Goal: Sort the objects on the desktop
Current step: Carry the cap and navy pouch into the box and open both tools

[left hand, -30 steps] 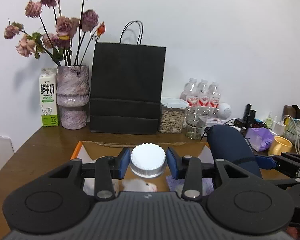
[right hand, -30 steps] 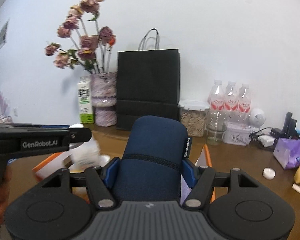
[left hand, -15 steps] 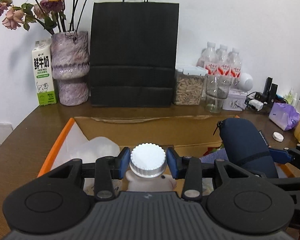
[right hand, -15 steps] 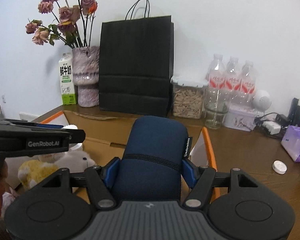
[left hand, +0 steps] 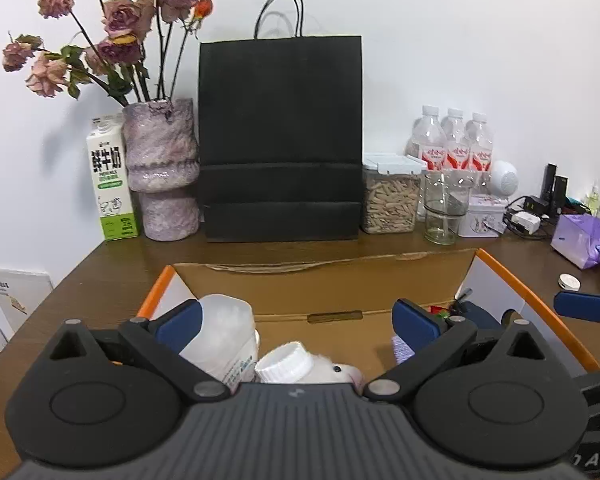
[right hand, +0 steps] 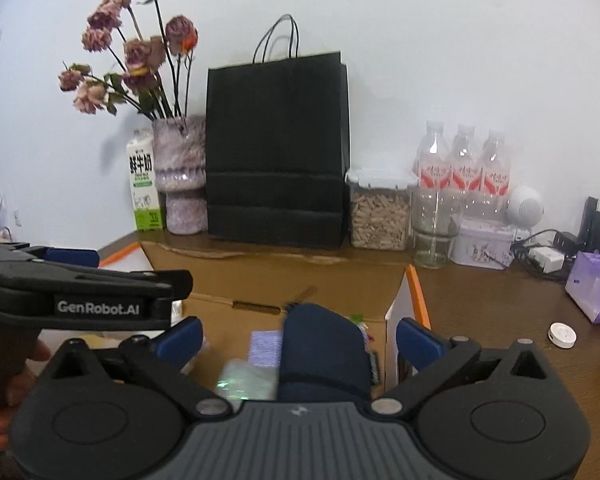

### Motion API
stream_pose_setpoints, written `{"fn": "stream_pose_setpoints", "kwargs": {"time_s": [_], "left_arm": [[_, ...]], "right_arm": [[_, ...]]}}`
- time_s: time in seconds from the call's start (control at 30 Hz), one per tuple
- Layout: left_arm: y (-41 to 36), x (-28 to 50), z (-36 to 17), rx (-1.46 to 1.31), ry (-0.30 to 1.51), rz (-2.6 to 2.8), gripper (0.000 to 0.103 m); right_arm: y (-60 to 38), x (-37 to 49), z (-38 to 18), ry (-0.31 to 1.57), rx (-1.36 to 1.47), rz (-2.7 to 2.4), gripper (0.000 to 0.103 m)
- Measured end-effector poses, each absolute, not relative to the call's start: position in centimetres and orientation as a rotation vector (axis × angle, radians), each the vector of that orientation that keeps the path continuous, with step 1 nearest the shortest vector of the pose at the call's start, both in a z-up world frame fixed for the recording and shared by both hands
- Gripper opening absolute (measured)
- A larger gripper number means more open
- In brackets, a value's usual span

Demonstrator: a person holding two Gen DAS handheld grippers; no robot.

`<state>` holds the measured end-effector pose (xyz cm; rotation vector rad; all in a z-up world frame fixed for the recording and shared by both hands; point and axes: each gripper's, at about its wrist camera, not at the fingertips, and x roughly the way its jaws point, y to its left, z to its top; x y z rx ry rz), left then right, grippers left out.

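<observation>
Moved: both claws have just sprung wide, dropping their loads into the open cardboard box [left hand: 320, 284].
Right claw [right hand: 298, 336]: empty; dark blue pouch [right hand: 324, 344] lies loose below.
Left claw [left hand: 296, 318]: empty; white-capped plastic bottle [left hand: 286, 364] released.
Left: tabletop [right hand: 480, 300] clutter remains.

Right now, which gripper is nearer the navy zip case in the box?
Right. The right gripper stands open directly over the navy zip case; the left gripper is open further left, above the white-capped bottle.
</observation>
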<state>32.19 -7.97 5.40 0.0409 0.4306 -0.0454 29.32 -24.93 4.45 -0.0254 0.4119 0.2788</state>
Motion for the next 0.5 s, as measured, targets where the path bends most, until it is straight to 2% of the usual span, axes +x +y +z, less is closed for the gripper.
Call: {"fn": "stream_pose_setpoints", "kwargs": {"time_s": [0.5], "left_arm": [[-7.99, 31.90, 5.53, 0.036, 0.426, -0.026, 0.103]], "right_arm": [[-25.42, 28.55, 5.34, 0.389, -0.007, 0.270, 0.103]]}}
